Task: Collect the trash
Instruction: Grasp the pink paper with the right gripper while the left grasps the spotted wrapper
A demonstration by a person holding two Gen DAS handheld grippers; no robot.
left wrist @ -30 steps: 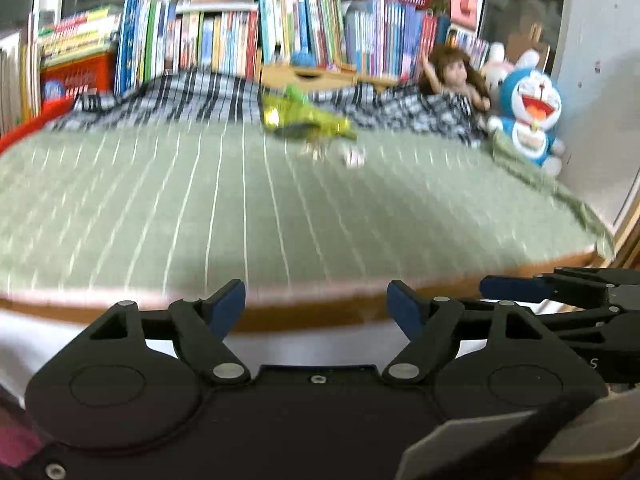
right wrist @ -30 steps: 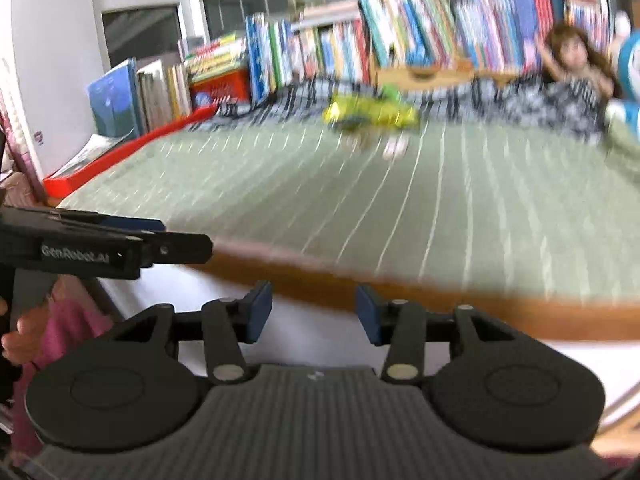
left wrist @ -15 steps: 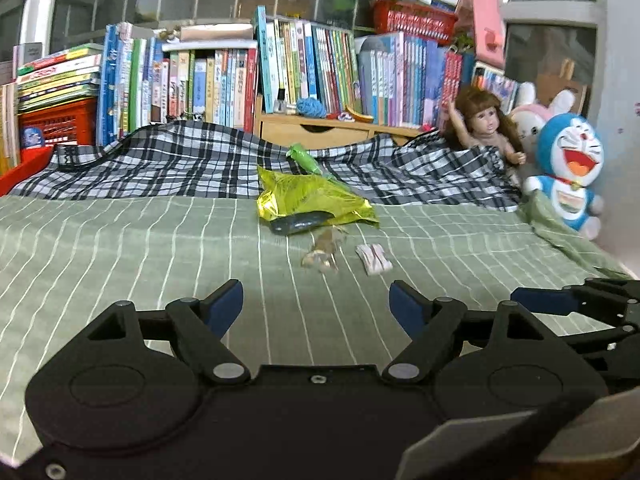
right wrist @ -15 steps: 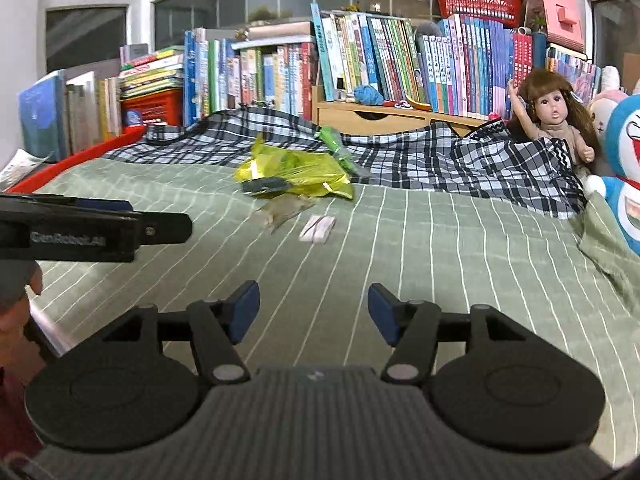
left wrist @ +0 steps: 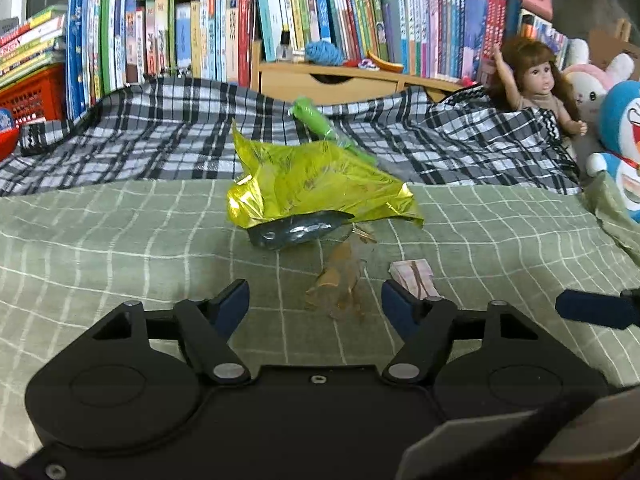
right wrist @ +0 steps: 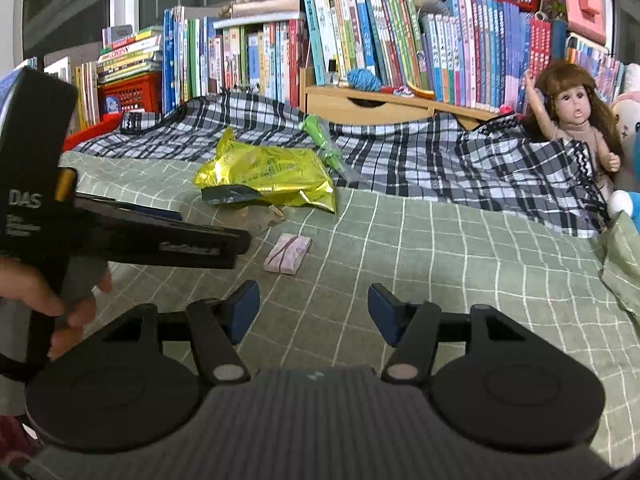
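Note:
A crumpled yellow foil bag [left wrist: 316, 188] [right wrist: 264, 176] lies mid-bed on the green checked sheet, a green wrapper [left wrist: 316, 122] [right wrist: 320, 136] behind it. In front lie a clear brownish wrapper [left wrist: 338, 284] [right wrist: 264, 220] and a small pink packet [left wrist: 412, 276] [right wrist: 287, 254]. My left gripper [left wrist: 314, 308] is open just short of the brownish wrapper, nothing between its fingers. My right gripper [right wrist: 314, 314] is open and empty, a little short of and to the right of the pink packet. From the right wrist view, the left gripper's side [right wrist: 160, 240] shows, held by a hand [right wrist: 52, 296].
A black-and-white plaid blanket [left wrist: 160, 136] [right wrist: 440, 160] lies bunched along the back of the bed. Behind it stand rows of books [right wrist: 360, 40], a wooden box [left wrist: 340, 80] and a red basket [right wrist: 128, 92]. A doll [right wrist: 572, 120] and plush toys [left wrist: 620, 132] sit at the right.
Both grippers have risen over the bed's edge and moved forward toward the trash, which now looks much closer. Both have stayed open.

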